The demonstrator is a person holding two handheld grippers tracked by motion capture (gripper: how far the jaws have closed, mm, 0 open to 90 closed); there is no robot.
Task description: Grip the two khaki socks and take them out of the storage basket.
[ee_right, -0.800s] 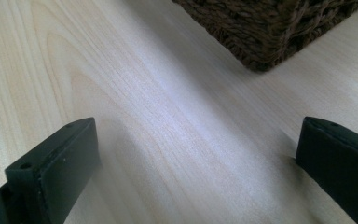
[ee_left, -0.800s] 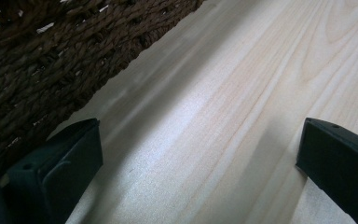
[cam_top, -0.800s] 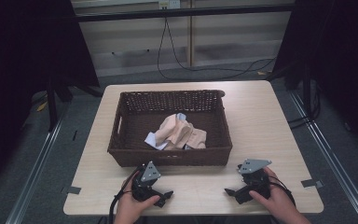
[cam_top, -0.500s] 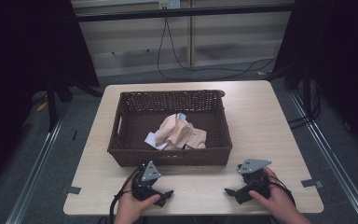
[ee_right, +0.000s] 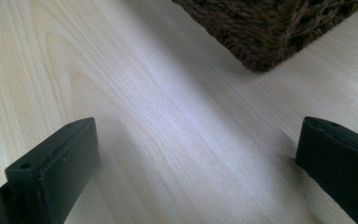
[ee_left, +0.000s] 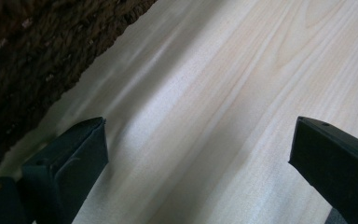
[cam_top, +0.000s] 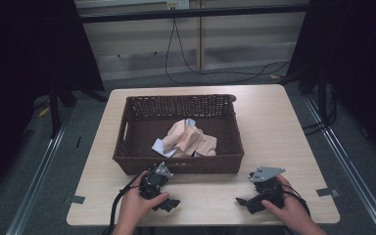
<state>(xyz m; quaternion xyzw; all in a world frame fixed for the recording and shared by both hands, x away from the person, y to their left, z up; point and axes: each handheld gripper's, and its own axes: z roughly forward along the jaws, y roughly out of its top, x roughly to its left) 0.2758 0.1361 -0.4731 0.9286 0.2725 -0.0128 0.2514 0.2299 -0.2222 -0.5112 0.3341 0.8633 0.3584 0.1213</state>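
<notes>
A dark wicker basket (cam_top: 127,122) stands in the middle of the light wooden table (cam_top: 274,122). Inside it lies crumpled cloth (cam_top: 188,139), beige with some white and pale blue. My left gripper (cam_top: 169,203) rests on the table just in front of the basket's near wall, held by a hand, jaws wide apart over bare wood (ee_left: 200,135). My right gripper (cam_top: 245,203) sits near the table's front edge at the right, also open with nothing between its jaws (ee_right: 196,154). A corner of the basket (ee_right: 261,28) shows ahead of the right jaws.
Grey tape marks (cam_top: 327,192) sit near the table's front corners. Cables (cam_top: 215,68) run across the floor behind the table. Metal floor rails (cam_top: 39,181) flank it on both sides, with dark curtains beyond.
</notes>
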